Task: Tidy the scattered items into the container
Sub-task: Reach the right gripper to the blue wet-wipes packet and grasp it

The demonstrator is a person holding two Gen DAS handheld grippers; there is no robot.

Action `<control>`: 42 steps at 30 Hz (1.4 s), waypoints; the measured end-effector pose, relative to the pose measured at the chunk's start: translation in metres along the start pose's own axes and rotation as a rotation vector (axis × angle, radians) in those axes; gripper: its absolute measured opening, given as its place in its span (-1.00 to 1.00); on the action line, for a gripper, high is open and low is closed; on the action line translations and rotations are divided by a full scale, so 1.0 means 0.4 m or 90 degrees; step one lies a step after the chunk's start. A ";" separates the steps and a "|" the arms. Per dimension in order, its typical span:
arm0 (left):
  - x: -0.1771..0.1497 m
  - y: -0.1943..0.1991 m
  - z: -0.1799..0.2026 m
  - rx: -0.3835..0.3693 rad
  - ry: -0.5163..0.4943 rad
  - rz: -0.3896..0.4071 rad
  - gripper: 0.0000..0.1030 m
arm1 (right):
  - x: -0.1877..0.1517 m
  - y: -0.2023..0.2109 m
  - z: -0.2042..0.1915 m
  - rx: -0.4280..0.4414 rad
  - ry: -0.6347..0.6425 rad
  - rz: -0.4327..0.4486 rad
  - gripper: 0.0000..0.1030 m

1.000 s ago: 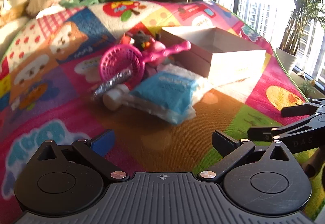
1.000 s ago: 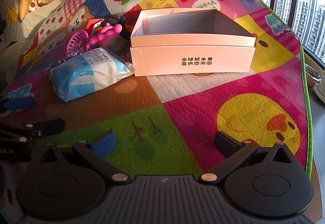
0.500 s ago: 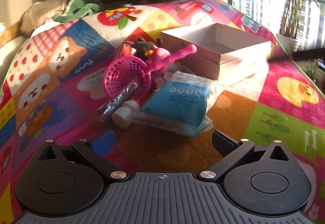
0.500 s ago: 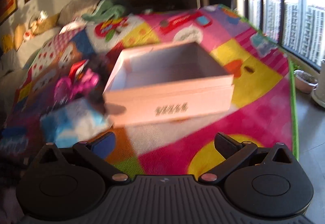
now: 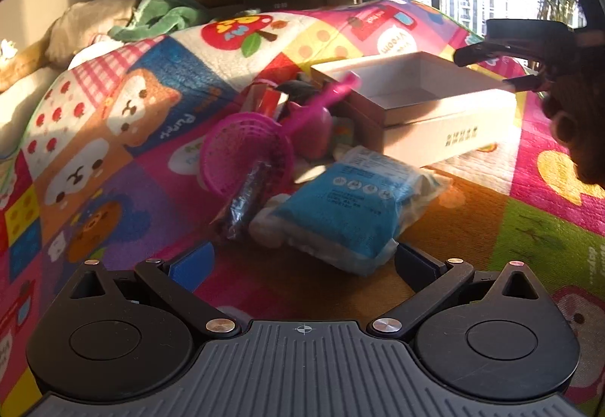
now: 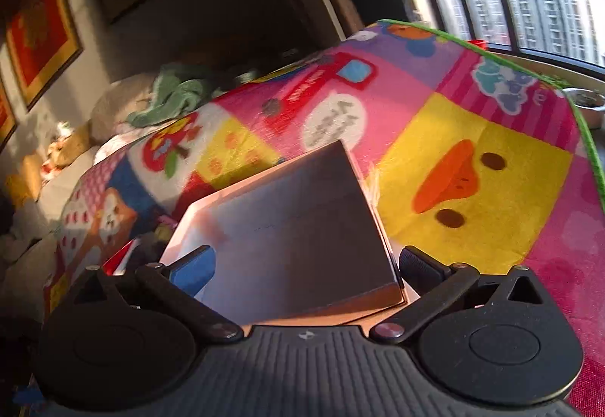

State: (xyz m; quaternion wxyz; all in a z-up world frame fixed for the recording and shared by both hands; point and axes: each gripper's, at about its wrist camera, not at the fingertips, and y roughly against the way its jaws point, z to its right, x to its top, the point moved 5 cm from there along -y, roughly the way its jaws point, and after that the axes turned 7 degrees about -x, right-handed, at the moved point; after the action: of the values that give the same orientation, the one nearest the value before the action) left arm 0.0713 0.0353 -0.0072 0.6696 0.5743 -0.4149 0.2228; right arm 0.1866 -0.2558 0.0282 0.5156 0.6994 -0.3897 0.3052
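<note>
An open white cardboard box [image 5: 446, 122] stands on a colourful play mat. To its left lies a pile: a blue-and-white packet [image 5: 340, 205], a pink toy sieve with a long handle [image 5: 245, 156], a dark foil-wrapped stick [image 5: 245, 205], a pink toy and a red item [image 5: 270, 99]. My left gripper [image 5: 302, 265] is open just in front of the blue packet. My right gripper [image 6: 306, 265] is open above the box [image 6: 298, 228], looking into its empty inside; it also shows in the left wrist view [image 5: 529, 50] over the box's right end.
The play mat [image 5: 113, 152] covers the whole surface, with a green edge [image 6: 582, 122] on the right. Pillows and a green cloth [image 5: 166, 12] lie at the far end. A window and plants are on the right.
My left gripper has moved closer to the blue packet. My right gripper has risen and moved forward from the mat's front to above the box.
</note>
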 end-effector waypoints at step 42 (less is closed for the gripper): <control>0.014 0.130 -0.221 0.039 0.159 0.074 1.00 | -0.332 0.098 -0.567 0.189 0.536 -0.063 0.39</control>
State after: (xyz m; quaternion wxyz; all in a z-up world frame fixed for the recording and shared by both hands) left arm 0.0606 0.1310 0.0281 0.6843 0.5374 -0.3535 0.3436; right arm 0.0795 -0.0142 0.0011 0.5374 0.5985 -0.0637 0.5907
